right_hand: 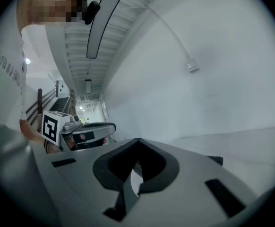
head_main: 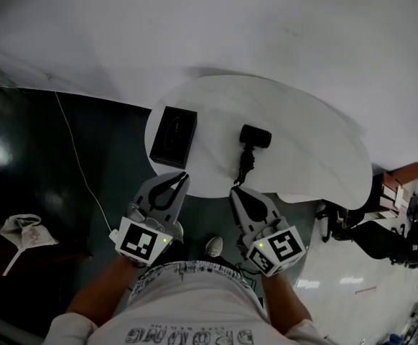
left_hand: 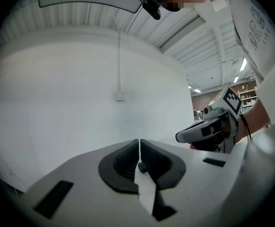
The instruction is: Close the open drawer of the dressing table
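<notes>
None of the three views shows an open drawer; by my reading it sits under the near rim of the white bench [head_main: 302, 142], hidden from above. The left claw [head_main: 182, 176] and right claw [head_main: 234, 190] hang at that rim, each pressed together on nothing. A blind push could slip off the drawer front, or jolt the bench and shift the black box [head_main: 173, 135]. Only the head view shows the bench top; the gripper views give mostly pale wall and the opposite claw.
</notes>
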Motion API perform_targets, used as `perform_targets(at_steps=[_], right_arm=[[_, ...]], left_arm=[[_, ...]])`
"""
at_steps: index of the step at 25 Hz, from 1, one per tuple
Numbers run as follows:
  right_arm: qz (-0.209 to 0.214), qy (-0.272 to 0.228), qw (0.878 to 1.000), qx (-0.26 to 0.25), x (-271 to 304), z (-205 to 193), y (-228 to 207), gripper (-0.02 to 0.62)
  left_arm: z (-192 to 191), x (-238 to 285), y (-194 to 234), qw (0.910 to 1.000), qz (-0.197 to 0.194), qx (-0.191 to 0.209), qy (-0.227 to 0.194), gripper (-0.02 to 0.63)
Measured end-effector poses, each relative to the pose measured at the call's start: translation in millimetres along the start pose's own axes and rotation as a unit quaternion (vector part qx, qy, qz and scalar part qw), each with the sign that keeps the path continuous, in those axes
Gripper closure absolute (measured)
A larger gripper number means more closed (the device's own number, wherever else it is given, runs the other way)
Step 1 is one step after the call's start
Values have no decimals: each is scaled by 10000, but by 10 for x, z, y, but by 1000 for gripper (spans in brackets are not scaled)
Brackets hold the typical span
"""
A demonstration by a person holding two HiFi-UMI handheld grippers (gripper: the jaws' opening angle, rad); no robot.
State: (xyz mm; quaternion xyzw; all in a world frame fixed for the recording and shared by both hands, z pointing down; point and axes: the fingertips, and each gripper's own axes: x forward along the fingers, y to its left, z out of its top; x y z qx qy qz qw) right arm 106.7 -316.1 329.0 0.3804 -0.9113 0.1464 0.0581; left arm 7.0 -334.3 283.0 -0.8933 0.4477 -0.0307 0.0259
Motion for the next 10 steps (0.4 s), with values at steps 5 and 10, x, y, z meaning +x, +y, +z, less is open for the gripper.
perform_targets(at_steps=[5, 10], right_arm=[[71, 43, 10000, -1, 6, -16, 4, 588], [123, 79, 9999, -9, 11, -42, -6, 588]], left_arm=[[-30, 17, -26, 10000, -2, -49, 33, 575], [-54, 29, -34, 9998, 72, -155, 31, 575]])
